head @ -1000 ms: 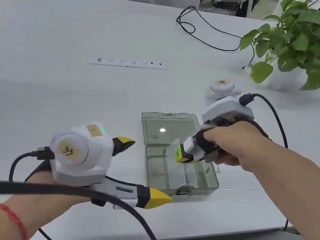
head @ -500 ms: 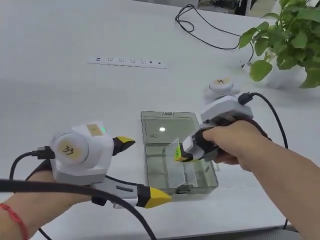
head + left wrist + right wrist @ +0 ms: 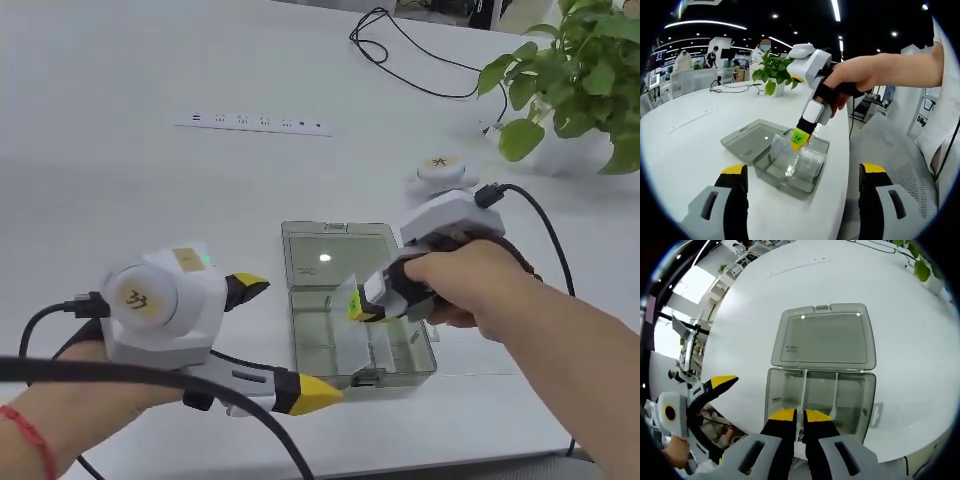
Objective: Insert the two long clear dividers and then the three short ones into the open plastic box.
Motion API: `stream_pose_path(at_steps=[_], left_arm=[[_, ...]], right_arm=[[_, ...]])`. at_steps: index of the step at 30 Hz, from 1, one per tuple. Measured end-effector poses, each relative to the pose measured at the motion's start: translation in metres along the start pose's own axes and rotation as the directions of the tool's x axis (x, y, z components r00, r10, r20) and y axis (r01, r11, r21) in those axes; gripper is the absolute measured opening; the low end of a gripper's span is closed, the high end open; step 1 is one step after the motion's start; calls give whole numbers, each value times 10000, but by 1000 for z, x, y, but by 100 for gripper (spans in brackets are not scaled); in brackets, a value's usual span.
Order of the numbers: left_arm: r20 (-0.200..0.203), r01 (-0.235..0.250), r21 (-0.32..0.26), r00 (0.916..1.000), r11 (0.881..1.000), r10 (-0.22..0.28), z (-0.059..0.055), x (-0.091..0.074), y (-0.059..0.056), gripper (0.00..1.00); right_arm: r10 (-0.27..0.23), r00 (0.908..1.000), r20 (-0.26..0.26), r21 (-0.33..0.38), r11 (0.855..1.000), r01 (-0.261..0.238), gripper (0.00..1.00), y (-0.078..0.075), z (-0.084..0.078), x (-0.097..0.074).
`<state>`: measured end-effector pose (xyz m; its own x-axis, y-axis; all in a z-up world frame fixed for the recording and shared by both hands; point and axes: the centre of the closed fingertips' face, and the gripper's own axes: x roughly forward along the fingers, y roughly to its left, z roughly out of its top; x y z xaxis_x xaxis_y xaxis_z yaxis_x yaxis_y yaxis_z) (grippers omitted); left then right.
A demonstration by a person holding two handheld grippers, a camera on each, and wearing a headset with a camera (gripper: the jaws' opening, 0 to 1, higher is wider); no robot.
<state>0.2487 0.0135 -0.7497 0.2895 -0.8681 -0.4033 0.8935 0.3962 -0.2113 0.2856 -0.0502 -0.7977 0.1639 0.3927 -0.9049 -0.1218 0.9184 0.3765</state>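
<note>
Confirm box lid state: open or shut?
Open. The lid lies flat on the table, hinged back from the plastic box, whose inside shows.

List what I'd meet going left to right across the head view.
left gripper → open plastic box, with the right gripper holding a clear divider over it → white round device → potted plant

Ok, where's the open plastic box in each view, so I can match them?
Head view: plastic box centre, lid open away from the person.
Left gripper view: box centre, lid left, right gripper shut on a clear divider above it.
Right gripper view: box centre, just past the jaws, lid at top.
Shared landmark: potted plant, head view upper right, left gripper view behind the box, right gripper view top right.
</note>
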Motion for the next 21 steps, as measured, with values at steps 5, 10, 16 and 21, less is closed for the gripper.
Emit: stream_pose_path(at_steps=[5, 10, 16, 21], left_arm=[[-8, 2, 15, 10000, 10000, -2, -1, -1, 0, 94], [-41, 7, 35, 10000, 10000, -7, -2, -1, 0, 95], [-97, 29, 77, 9999, 10000, -28, -3, 0, 0, 95], [-73, 45, 97, 10000, 9999, -44, -1, 0, 1, 95]], right_arm=[[-135, 9999, 25, -327, 9994, 136, 7, 2, 2, 2], [-215, 9998, 22, -661, 9976, 216, 7, 2, 3, 2], [-280, 9996, 94, -1079, 9937, 289, 7, 9, 4, 4], [-199, 9996, 181, -1377, 9902, 222, 8, 12, 6, 8]])
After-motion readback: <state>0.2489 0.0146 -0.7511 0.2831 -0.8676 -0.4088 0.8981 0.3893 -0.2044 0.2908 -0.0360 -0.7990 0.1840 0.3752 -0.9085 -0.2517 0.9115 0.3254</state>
